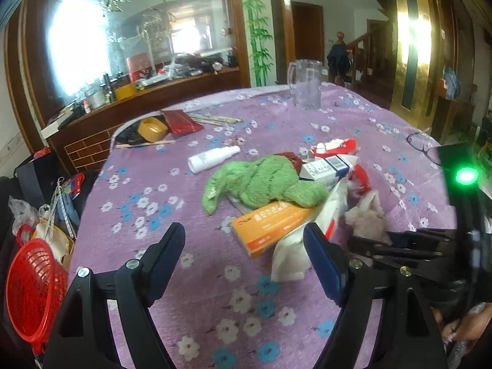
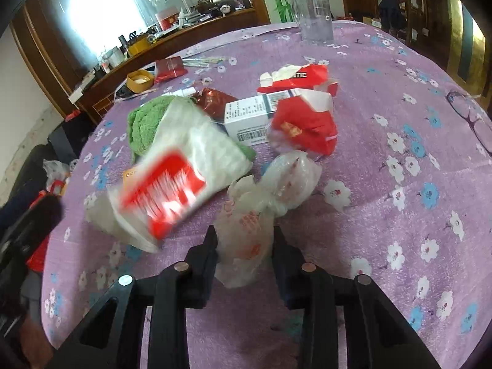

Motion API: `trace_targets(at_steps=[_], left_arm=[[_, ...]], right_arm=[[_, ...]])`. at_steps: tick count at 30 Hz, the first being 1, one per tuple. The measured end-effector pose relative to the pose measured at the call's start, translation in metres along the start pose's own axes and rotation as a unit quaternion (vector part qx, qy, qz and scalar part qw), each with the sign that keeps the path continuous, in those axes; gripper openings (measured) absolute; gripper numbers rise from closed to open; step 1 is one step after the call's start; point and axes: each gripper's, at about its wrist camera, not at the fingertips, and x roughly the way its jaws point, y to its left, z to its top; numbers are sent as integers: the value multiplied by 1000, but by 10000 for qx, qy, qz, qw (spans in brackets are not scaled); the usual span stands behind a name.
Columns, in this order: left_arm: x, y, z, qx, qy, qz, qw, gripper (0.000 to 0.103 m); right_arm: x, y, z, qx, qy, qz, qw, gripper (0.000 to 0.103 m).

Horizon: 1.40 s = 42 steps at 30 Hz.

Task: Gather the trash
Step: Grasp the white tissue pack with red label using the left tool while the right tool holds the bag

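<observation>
right gripper (image 2: 244, 240) clamped on crumpled translucent plastic bag (image 2: 261, 203), on purple floral tablecloth (image 2: 384, 215) beside white-red packet (image 2: 172, 184). left gripper (image 1: 246, 240) jaws wide, empty, near orange box (image 1: 270, 224).

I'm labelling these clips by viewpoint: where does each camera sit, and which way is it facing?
Left wrist: on the left gripper, looking down its open fingers across the purple tablecloth; right gripper at right edge.
Right wrist: on the right gripper, looking down at the crumpled plastic bag it pinches.
Shared: green towel, glass pitcher, white barcode box.
</observation>
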Motion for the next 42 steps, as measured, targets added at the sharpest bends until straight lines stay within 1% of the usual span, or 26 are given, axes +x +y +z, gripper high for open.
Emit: trace_targets(at_steps=[4, 9, 13, 16, 20, 24, 28, 31, 33, 34, 35, 36, 37, 39, 42], left_arm=[[17, -17, 0, 210, 211, -174, 9994, 78], [38, -43, -5, 526, 454, -412, 9967, 78], [57, -61, -7, 840, 595, -347, 9941, 78], [63, -73, -10, 1126, 526, -134, 9922, 78], [64, -81, -11, 1239, 445, 5, 9913, 78], [66, -94, -12, 1484, 398, 145, 9880, 78], [74, -97, -4, 1463, 442, 117, 9882, 78], [87, -94, -1, 1364, 610, 14, 9888, 78], [94, -96, -1, 1358, 670, 19, 9885, 78], [95, -96, -1, 1342, 614, 39, 9890, 78], [96, -97, -1, 1320, 611, 30, 9894, 77], [95, -97, -1, 1308, 582, 28, 9897, 71], [93, -98, -1, 1321, 537, 40, 9898, 62], [88, -97, 0, 1250, 520, 51, 9908, 53], [74, -87, 0, 961, 401, 40, 9946, 52]], right_arm=[[-18, -14, -8, -40, -160, 38, 9999, 33], [-43, -36, -14, 104, -425, 47, 9990, 33], [-54, -45, -17, 170, -539, 130, 9983, 33], [-57, -48, -19, 191, -555, 194, 9981, 33], [-57, -53, -22, 241, -556, 226, 9979, 33], [-60, -57, -24, 294, -594, 230, 9975, 33], [-65, -58, -25, 341, -661, 168, 9971, 33], [-71, -62, -27, 401, -729, 104, 9965, 33], [-75, -66, -28, 433, -771, 45, 9961, 33], [-77, -67, -29, 452, -786, 36, 9959, 33], [-79, -69, -29, 474, -803, 22, 9956, 33], [-80, -70, -29, 484, -813, 14, 9955, 33], [-81, -71, -30, 487, -817, -2, 9955, 33], [-82, -72, -30, 502, -818, 0, 9954, 33], [-82, -72, -31, 471, -822, -30, 9955, 33]])
